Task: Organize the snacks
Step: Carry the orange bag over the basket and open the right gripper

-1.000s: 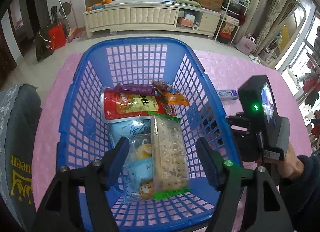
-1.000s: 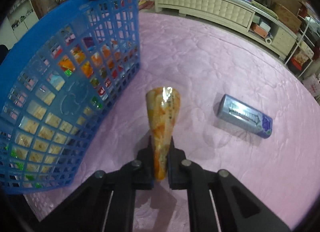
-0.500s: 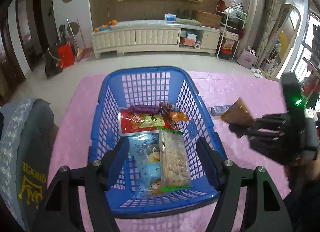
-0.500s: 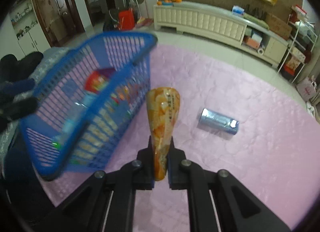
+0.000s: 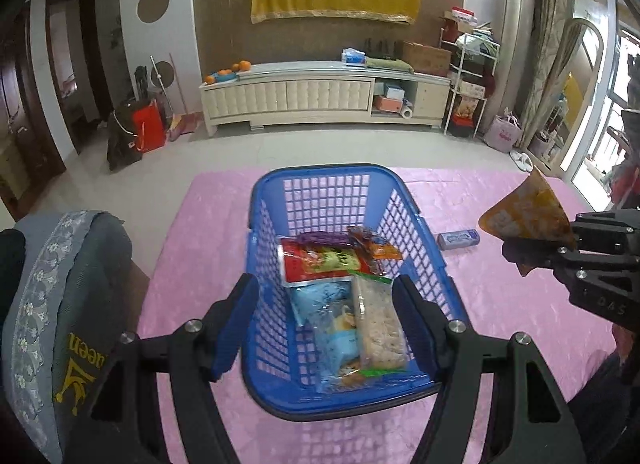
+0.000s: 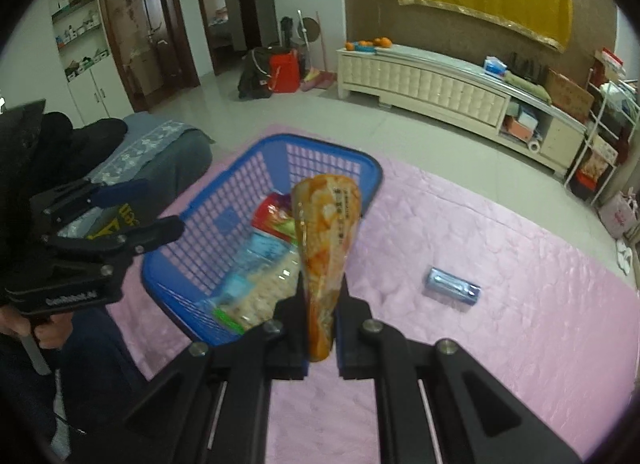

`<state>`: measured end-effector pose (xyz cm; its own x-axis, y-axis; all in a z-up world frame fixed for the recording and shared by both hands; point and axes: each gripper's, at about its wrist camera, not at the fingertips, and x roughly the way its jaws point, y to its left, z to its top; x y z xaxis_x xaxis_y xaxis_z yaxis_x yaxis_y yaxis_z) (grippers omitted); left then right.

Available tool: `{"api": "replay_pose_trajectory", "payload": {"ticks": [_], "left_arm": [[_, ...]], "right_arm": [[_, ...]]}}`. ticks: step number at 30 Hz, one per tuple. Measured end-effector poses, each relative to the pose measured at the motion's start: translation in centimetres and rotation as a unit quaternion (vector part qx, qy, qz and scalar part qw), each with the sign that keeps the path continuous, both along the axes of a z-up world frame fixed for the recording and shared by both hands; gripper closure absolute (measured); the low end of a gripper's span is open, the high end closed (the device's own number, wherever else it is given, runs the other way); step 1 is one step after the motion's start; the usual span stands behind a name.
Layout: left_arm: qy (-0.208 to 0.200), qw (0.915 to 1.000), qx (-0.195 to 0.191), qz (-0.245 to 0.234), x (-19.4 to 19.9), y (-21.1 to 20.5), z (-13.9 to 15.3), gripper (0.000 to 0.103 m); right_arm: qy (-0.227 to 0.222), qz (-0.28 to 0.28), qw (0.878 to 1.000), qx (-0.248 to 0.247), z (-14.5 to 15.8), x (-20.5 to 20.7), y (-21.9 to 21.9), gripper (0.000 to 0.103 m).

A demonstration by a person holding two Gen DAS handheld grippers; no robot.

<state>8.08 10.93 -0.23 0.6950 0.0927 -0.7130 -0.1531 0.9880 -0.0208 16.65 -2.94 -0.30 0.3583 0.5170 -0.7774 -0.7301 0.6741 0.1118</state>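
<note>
- The right gripper (image 6: 321,338) pinches the narrow lower end of an orange pouch (image 6: 326,248), jaws pressed against both its faces. Gripping the tail likely leaves the wide top free to lead into the basket.
- The pouch is glossy and cone-shaped, mottled orange and cream, with a small column of print near its wide top. It stands nearly upright, lifted clear of the cloth.
- In the left camera's view the pouch (image 5: 524,220) hangs in the air to the right of the basket, not yet over it.
- The left gripper (image 5: 326,326) has its jaws spread wide with nothing between them, hovering above the near end of the basket. It seems to be waiting.
- The blue basket (image 5: 266,260) sits on a pink cloth (image 5: 200,224). It already holds a red packet (image 5: 316,264) at the far end, a cracker pack (image 5: 380,328) and a pale blue bag (image 5: 332,320) nearer.
- A small silver-blue pack (image 6: 452,289) lies on the cloth well to the right of the basket, apparently still to be collected.
- A grey padded chair back (image 5: 60,304) stands at the left edge.
</note>
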Motion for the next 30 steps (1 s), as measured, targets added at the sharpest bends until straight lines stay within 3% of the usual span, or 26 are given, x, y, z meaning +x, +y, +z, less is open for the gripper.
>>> {"api": "replay_pose_trajectory", "payload": {"ticks": [9, 23, 27, 29, 30], "left_arm": [[0.000, 0.9996, -0.008, 0.026, -0.7, 3.8, -0.1, 0.036], [0.012, 0.9994, 0.006, 0.031, 0.7, 5.6, -1.5, 0.036], [0.016, 0.9995, -0.011, 0.026, 0.6, 5.6, -2.0, 0.036], [0.021, 0.9993, -0.009, 0.028, 0.6, 5.8, -2.4, 0.036], [0.023, 0.9993, -0.010, 0.029, 0.7, 5.9, -2.5, 0.036]], "right_arm": [[-0.010, 0.034, 0.999, -0.023, -0.1, 0.5, 4.6, 0.091], [0.023, 0.057, 0.994, -0.092, -4.6, 3.3, 10.3, 0.090], [0.019, 0.061, 0.992, -0.107, -5.4, 3.4, 11.0, 0.090], [0.009, 0.064, 0.992, -0.107, -5.3, 3.3, 11.2, 0.081], [0.005, 0.062, 0.992, -0.109, -5.3, 3.4, 11.0, 0.069]]}}
